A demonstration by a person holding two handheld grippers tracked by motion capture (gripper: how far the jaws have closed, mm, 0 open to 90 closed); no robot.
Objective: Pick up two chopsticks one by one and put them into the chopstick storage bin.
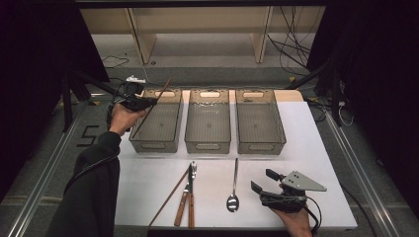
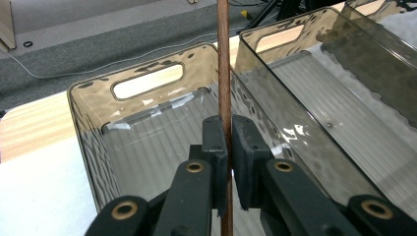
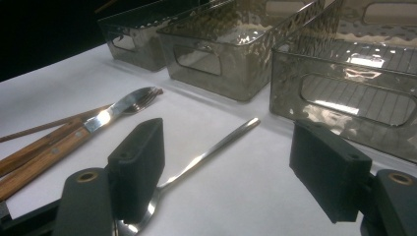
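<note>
Above the left bin, at about ten o'clock on the table, the left gripper holds one brown chopstick tightly between its jaws. In the left gripper view the chopstick passes straight up between the two pads, and the pads press it from both sides. The stick is tilted, with its lower end already down inside the bin and its upper end pointing toward one o'clock, over the far rim.

The step in hand, as I judge it, is to put this chopstick into the left bin. To do it well, the person should first lower the gripper until the stick lies nearly flat along the long axis of the bin, and only then open the jaws. If the jaws open while the stick is steep, it may bounce or lean on the wall. The far end should also come inside the rim before release.

At five o'clock the right gripper waits with its jaws wide apart and holds nothing. Just beside it, at its nine o'clock, lies a spoon. Further toward nine o'clock lie a fork and a knife with wooden handles and a second chopstick. The middle bin and the right bin seem to have nothing inside.
</note>
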